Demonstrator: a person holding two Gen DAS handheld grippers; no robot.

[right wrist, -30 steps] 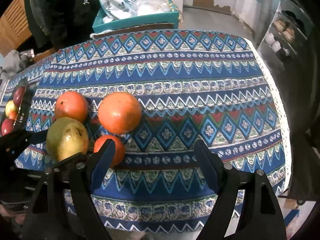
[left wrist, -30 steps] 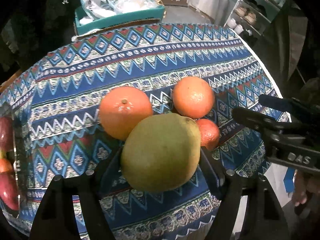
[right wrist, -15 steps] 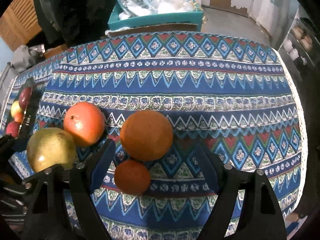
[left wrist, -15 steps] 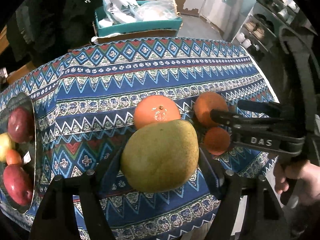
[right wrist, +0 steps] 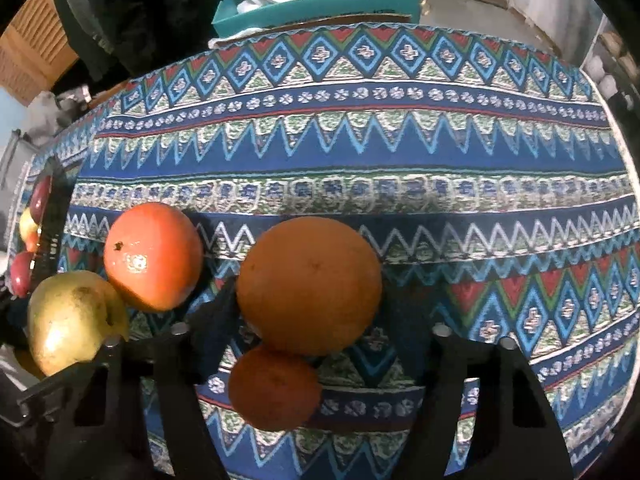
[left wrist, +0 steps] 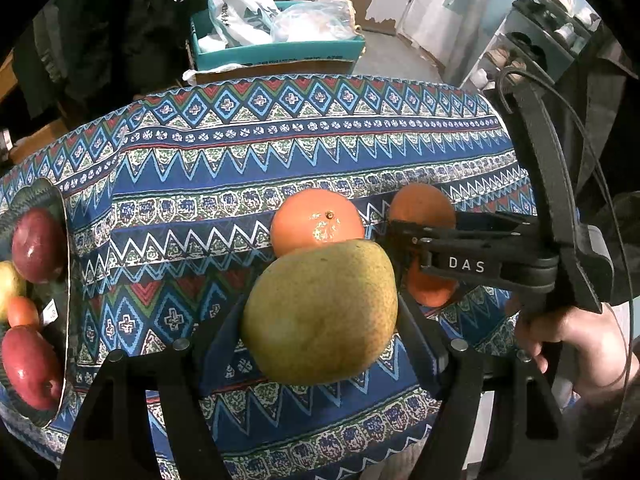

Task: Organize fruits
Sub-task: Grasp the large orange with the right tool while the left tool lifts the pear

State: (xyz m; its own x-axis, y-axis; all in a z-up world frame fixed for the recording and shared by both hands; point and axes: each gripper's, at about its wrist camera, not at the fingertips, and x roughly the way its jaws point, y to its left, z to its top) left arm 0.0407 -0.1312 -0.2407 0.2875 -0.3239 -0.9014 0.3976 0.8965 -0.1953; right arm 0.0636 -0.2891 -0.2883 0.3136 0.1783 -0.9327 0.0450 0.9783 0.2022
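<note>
My left gripper [left wrist: 320, 312] is shut on a large yellow-green mango [left wrist: 322, 312] and holds it above the patterned tablecloth [left wrist: 280, 152]. The mango also shows in the right wrist view [right wrist: 70, 320] at the left. My right gripper [right wrist: 308, 304] is open, its jaws on either side of a big orange [right wrist: 308, 284], with a small orange [right wrist: 274, 388] just below it. Another orange [right wrist: 154, 256] lies to the left. In the left wrist view the right gripper [left wrist: 400, 240] reaches in from the right between the oranges [left wrist: 316, 220].
A dark plate [left wrist: 60, 216] with red apples [left wrist: 36, 244] and other fruit sits at the table's left edge. A teal box [left wrist: 276, 50] with bags stands behind the table. Shelves [left wrist: 532, 40] stand at the far right.
My left gripper lifted the mango and drew back leftward; the plate of apples came into view. My right gripper moved in around the big orange.
</note>
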